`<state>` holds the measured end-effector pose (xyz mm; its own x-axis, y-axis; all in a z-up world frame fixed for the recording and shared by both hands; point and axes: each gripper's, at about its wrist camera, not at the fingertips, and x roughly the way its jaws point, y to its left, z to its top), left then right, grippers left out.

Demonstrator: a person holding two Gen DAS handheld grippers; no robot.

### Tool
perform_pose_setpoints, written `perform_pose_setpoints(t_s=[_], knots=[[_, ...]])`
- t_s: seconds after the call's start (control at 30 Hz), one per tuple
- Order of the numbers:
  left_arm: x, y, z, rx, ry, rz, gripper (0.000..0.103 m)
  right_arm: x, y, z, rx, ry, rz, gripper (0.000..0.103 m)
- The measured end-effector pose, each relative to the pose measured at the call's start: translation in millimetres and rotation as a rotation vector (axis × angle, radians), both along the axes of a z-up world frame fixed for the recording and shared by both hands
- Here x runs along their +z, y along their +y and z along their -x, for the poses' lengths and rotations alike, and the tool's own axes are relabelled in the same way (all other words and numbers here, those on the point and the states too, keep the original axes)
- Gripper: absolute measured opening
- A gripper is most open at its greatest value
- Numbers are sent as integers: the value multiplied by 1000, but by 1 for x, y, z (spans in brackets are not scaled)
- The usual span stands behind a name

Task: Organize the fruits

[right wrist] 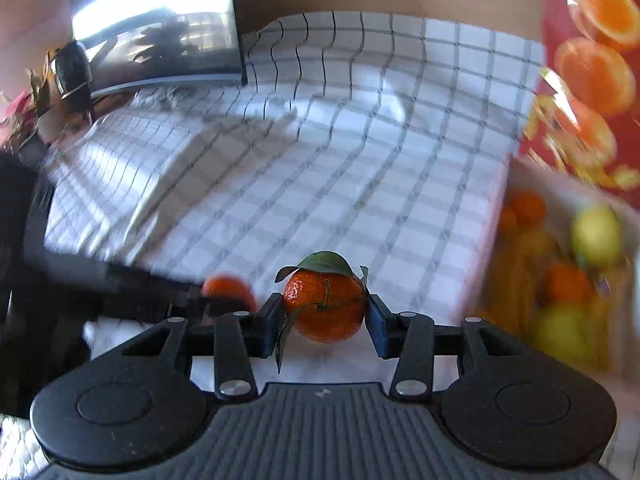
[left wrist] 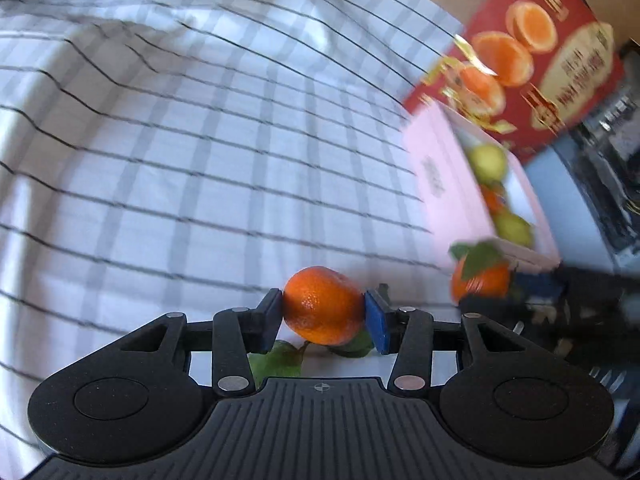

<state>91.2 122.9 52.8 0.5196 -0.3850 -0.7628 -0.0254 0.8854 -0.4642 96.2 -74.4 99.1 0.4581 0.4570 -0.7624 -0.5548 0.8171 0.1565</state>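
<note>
My left gripper (left wrist: 324, 312) is shut on a tangerine (left wrist: 322, 304) with green leaves hanging under it, held above the checked cloth (left wrist: 200, 160). My right gripper (right wrist: 325, 312) is shut on a leafy tangerine (right wrist: 324, 306); it also shows in the left wrist view (left wrist: 480, 278), held by the other gripper at the right. The left-held tangerine shows blurred in the right wrist view (right wrist: 228, 288). A pink box (left wrist: 444, 184) at the right holds green and orange fruits (left wrist: 488, 160); in the right wrist view these fruits (right wrist: 568, 272) are blurred at the right edge.
A red carton (left wrist: 540, 64) printed with orange halves stands behind the pink box, and shows at the right edge of the right wrist view (right wrist: 592, 72). A dark monitor (right wrist: 160, 28) stands at the far left of the table. The cloth is wrinkled.
</note>
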Motion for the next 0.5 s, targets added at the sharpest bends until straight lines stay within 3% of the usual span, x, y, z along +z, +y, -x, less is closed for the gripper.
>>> perform_pose_setpoints(t_s=[0.3, 0.5], knots=[[-8, -81, 1, -121, 132, 101, 50, -47, -81, 42, -138, -4, 77, 44], [-5, -91, -7, -106, 129, 31, 49, -53, -93, 52, -141, -44, 64, 45]])
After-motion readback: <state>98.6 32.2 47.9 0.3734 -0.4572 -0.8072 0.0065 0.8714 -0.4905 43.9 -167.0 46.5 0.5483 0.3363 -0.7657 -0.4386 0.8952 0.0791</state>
